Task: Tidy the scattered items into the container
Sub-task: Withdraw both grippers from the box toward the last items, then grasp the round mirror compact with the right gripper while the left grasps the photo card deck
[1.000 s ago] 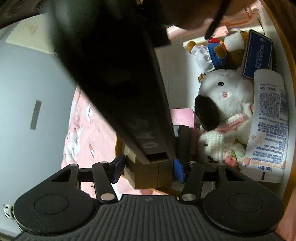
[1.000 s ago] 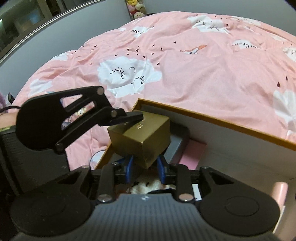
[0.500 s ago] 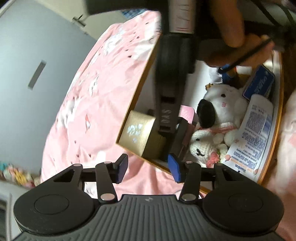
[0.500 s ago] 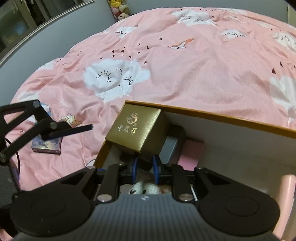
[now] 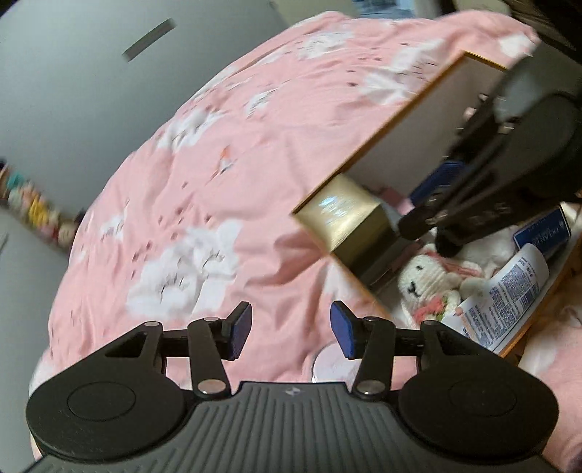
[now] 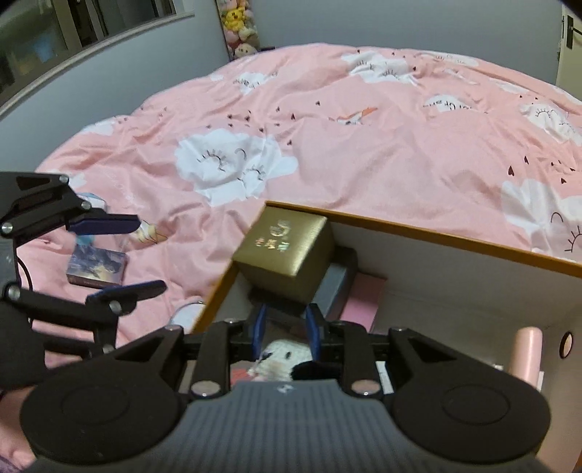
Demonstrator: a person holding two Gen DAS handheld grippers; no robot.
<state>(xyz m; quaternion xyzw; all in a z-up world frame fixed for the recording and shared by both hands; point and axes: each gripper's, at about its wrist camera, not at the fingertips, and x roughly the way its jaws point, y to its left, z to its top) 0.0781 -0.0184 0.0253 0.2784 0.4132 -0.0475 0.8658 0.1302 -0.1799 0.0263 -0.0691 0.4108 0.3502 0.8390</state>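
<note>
just beyond opening right fingers [image 6: 313, 329]: gold box [image 6: 287, 251], apart.

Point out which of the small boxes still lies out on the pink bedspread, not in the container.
The small flat box with the blue-purple printed picture, lying on the pink bedspread. The gold cube box already sits in a corner of the orange-rimmed white container.

A pink bedspread [image 6: 363, 152] printed with white sleepy-eyed clouds and small dark hearts covers the bed. Behind it stands a plain grey wall [image 6: 145, 54]. Colourful plush toys [image 6: 240, 27] are stacked at the far corner.
</note>
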